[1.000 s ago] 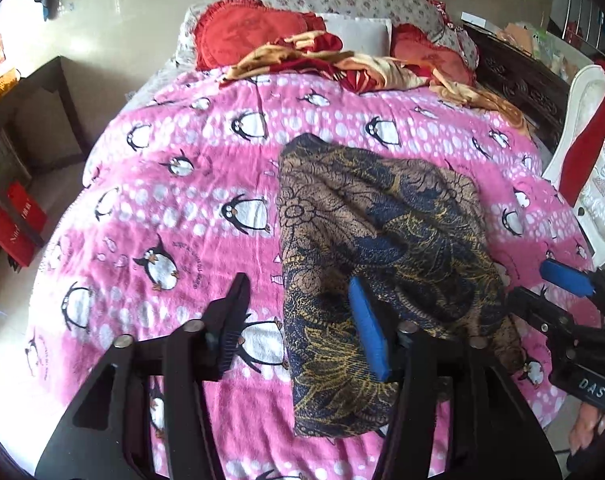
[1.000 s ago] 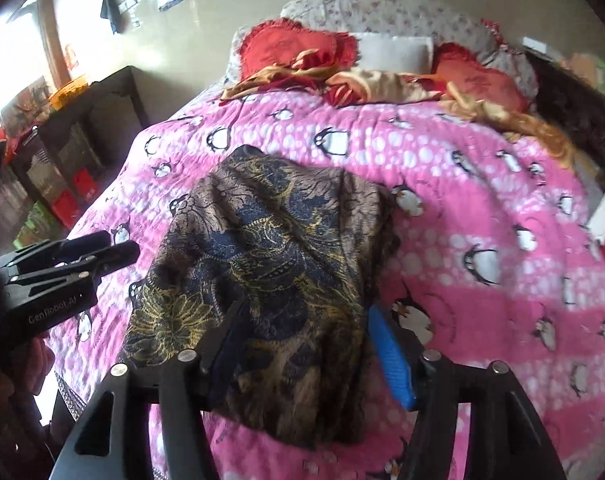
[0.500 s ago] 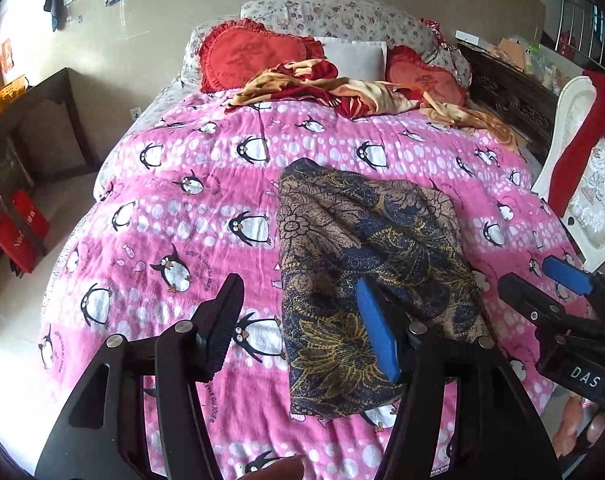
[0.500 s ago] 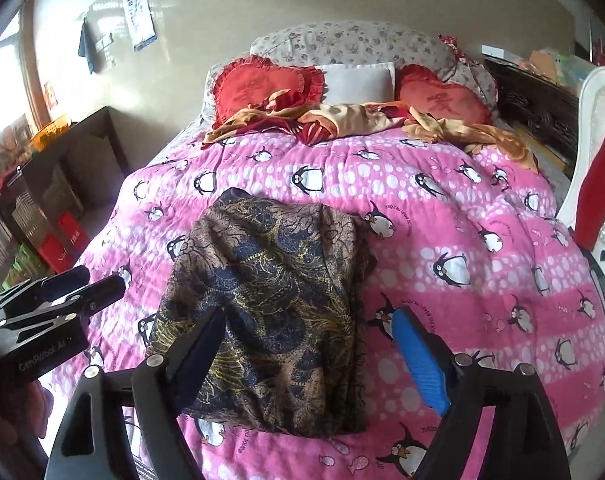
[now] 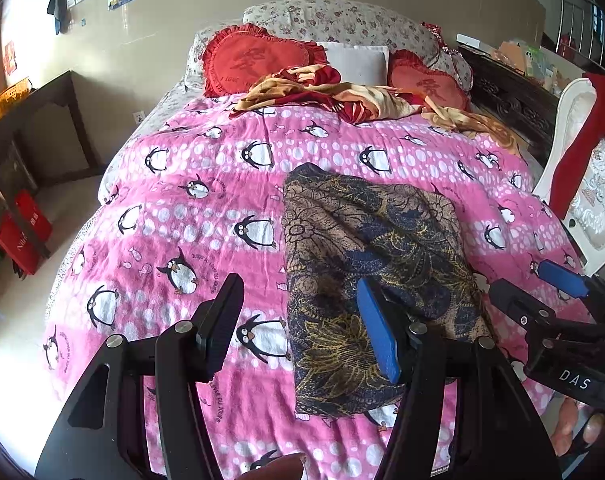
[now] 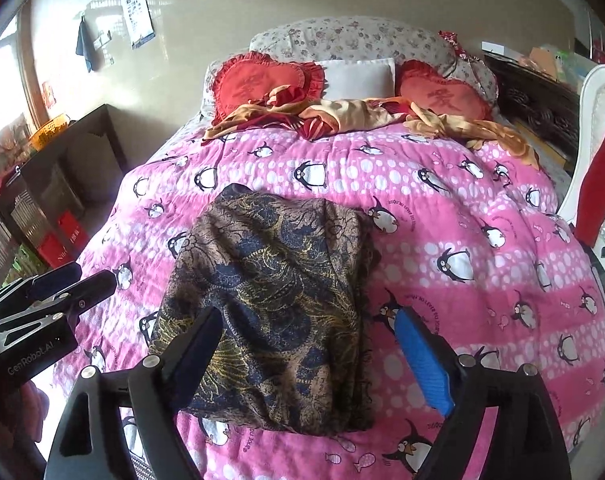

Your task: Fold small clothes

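Note:
A dark blue and brown patterned garment [image 5: 366, 256] lies folded into a rough rectangle on the pink penguin blanket [image 5: 206, 216]. It also shows in the right wrist view [image 6: 278, 288]. My left gripper [image 5: 302, 320] is open and empty, held above the garment's near left edge. My right gripper [image 6: 314, 344] is open and empty, held above the garment's near end. Each gripper shows in the other's view: the right one [image 5: 542, 292] at the right, the left one [image 6: 62, 284] at the left.
Red heart cushions [image 5: 258, 56], a white pillow [image 5: 354, 62] and a crumpled red and gold cloth [image 5: 334, 92] lie at the head of the bed. A dark table [image 5: 30, 120] stands left. A white chair [image 5: 574, 168] with red cloth stands right.
Both grippers have pulled back and up from the garment, which now looks smaller and lies flat. Both stay open and empty.

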The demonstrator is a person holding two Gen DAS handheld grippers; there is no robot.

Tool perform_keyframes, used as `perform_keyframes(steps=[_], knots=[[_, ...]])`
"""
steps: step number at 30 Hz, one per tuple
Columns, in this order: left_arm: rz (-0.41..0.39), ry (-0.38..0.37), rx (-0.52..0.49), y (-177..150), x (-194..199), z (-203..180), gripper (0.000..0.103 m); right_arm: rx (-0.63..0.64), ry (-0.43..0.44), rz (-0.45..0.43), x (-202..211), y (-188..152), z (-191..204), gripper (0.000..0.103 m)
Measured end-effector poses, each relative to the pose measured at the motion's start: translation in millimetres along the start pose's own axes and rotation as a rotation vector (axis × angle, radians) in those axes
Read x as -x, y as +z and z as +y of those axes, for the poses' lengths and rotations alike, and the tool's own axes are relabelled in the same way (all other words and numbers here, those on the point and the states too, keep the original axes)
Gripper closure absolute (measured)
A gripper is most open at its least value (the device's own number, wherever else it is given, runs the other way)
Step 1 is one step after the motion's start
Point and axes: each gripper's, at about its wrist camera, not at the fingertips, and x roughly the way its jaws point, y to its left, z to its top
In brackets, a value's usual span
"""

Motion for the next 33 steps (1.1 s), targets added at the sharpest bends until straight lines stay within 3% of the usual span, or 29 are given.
perform_keyframes(steps=[33], knots=[[0.053, 0.006, 0.01, 1.0, -32.3, 11.3, 0.044, 0.011, 0.008, 0.072, -35.2, 1.2, 8.7, 0.017]])
